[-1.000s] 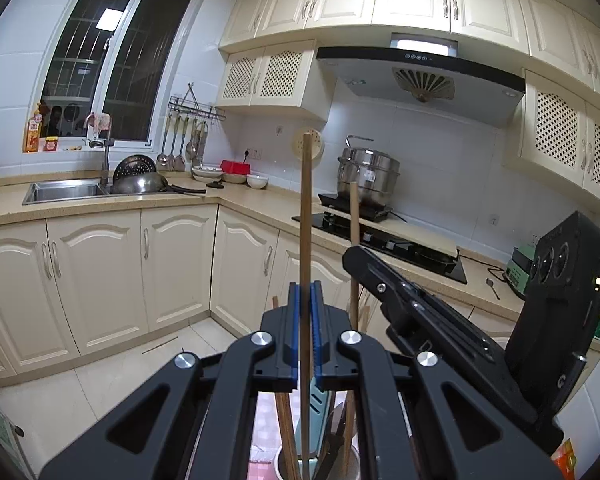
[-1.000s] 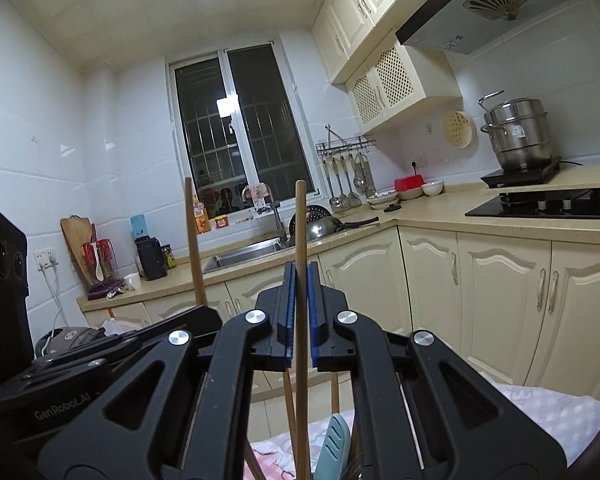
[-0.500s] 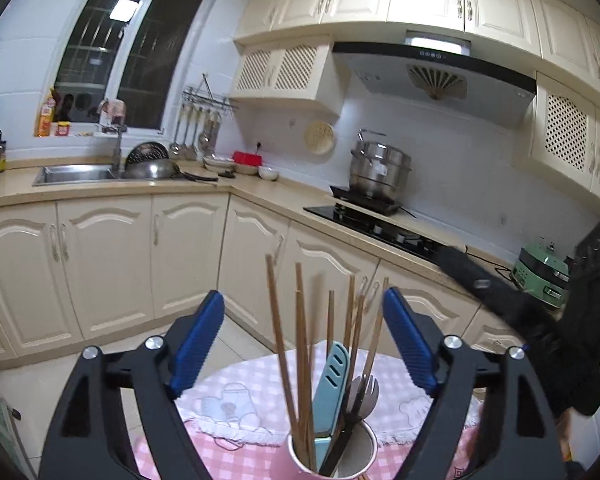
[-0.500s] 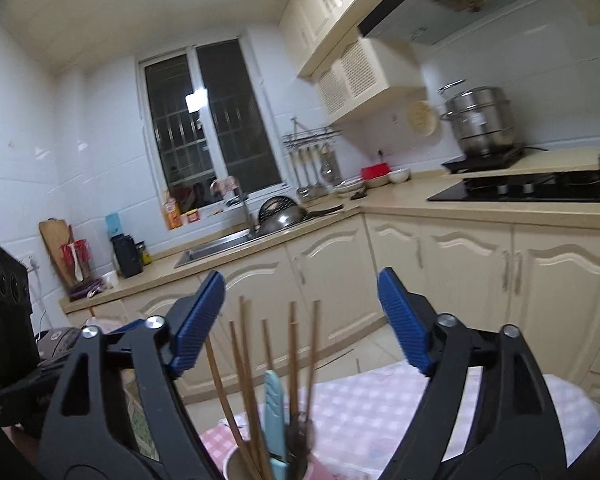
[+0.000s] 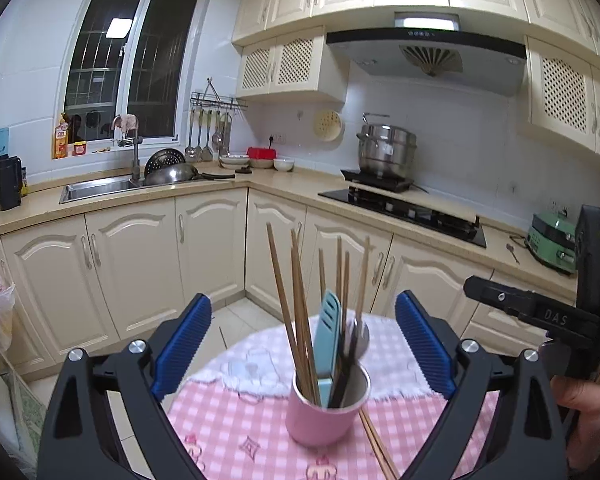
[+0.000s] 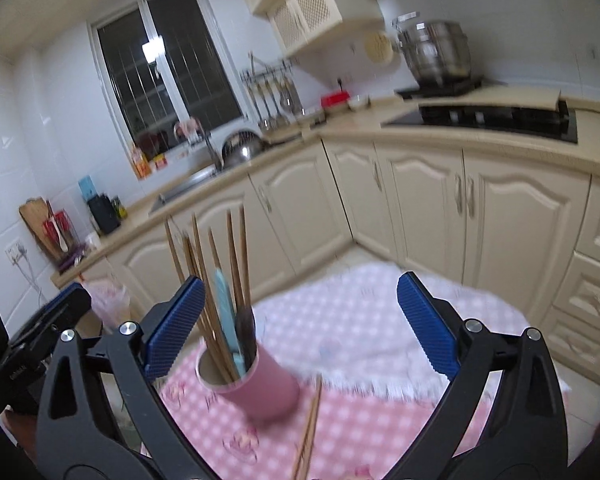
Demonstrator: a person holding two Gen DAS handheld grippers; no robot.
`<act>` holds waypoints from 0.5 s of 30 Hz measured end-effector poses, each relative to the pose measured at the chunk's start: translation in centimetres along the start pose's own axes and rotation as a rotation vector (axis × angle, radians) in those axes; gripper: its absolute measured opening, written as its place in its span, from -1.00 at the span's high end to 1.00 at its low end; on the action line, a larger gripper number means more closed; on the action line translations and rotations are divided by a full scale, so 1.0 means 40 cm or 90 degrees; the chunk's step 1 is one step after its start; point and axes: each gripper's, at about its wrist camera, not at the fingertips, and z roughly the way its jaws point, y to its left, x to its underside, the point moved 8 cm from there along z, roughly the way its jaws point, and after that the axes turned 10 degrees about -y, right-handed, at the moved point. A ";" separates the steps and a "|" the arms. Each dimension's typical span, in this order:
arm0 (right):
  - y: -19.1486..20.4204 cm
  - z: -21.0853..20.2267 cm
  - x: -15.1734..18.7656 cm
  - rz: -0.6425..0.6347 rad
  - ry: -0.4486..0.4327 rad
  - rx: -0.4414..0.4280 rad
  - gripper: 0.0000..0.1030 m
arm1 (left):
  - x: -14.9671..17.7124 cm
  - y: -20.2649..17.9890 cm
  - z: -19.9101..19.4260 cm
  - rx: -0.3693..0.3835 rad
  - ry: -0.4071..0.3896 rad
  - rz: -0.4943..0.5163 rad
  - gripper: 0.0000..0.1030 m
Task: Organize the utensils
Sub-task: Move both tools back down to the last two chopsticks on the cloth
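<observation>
So my landmark is the pink cup, sitting on the pink checked tablecloth. It's stuffed with wooden chopsticks, a light blue spatula and some dark utensil I can't make out. My left gripper hangs just short of the cup, jaws opening wide, nothing pinched. My right gripper is off to the cup's right, jaws also opening, empty. Two loose chopsticks lie on the cloth right beside the cup.
</observation>
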 end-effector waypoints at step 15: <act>-0.040 -0.052 0.231 -0.016 0.186 0.035 -0.85 | 0.129 -0.023 -0.061 -0.019 0.078 -0.009 -0.78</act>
